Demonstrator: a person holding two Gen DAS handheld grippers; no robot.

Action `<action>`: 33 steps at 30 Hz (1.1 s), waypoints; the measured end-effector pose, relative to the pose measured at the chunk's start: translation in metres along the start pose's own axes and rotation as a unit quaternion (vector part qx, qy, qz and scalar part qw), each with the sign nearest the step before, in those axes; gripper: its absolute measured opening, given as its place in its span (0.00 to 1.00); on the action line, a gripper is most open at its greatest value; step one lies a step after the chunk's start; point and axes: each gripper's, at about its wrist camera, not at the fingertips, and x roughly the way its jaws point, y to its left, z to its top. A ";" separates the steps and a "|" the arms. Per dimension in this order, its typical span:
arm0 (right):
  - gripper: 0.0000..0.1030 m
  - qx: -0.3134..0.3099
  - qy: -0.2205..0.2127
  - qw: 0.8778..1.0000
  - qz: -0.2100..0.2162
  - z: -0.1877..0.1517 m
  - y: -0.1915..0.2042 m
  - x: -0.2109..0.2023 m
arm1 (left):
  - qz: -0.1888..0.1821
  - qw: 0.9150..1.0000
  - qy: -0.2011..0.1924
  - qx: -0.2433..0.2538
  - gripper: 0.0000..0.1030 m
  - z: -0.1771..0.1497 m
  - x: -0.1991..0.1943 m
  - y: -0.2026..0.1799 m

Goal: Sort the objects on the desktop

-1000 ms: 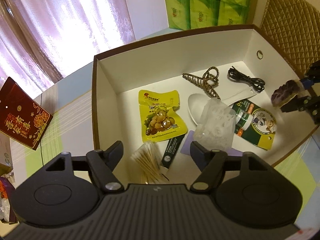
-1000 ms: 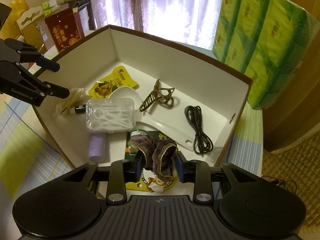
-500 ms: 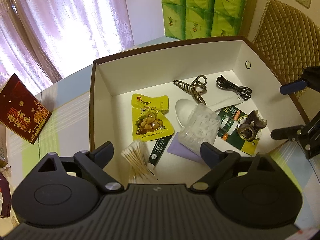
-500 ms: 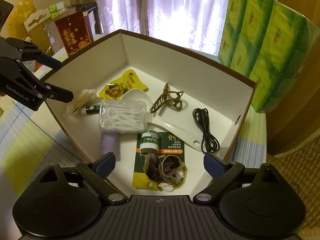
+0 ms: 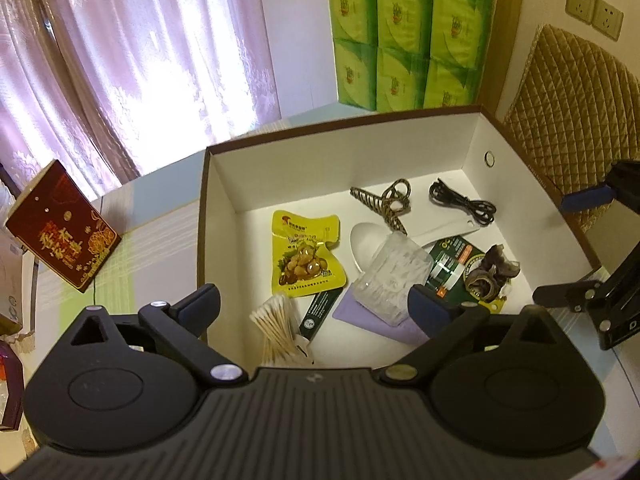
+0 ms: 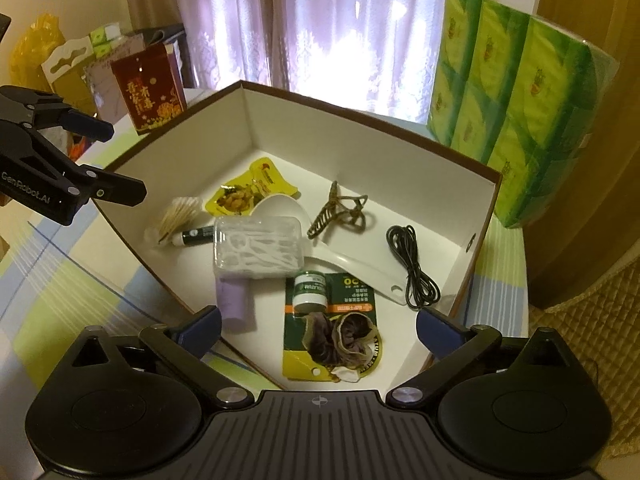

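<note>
Behind the table I saw pale pink curtains (image 5: 132,60) glowing with daylight, a stacked green tissue pack (image 6: 516,108) beside them, a quilted gold chair back (image 5: 568,104), and two wall sockets (image 5: 594,11).

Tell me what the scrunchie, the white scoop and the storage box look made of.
Scrunchie: soft gathered fabric, brownish-purple, with a slight sheen. White scoop: smooth glossy plastic, probably, catching highlights. Storage box: matte white cardboard, likely, with thin walls and a brown rim.
</note>
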 end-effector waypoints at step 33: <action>0.98 0.075 -0.092 0.988 -0.094 -0.032 0.074 -0.080 | 0.115 0.988 -0.097 -0.022 0.99 -0.059 -0.119 -0.027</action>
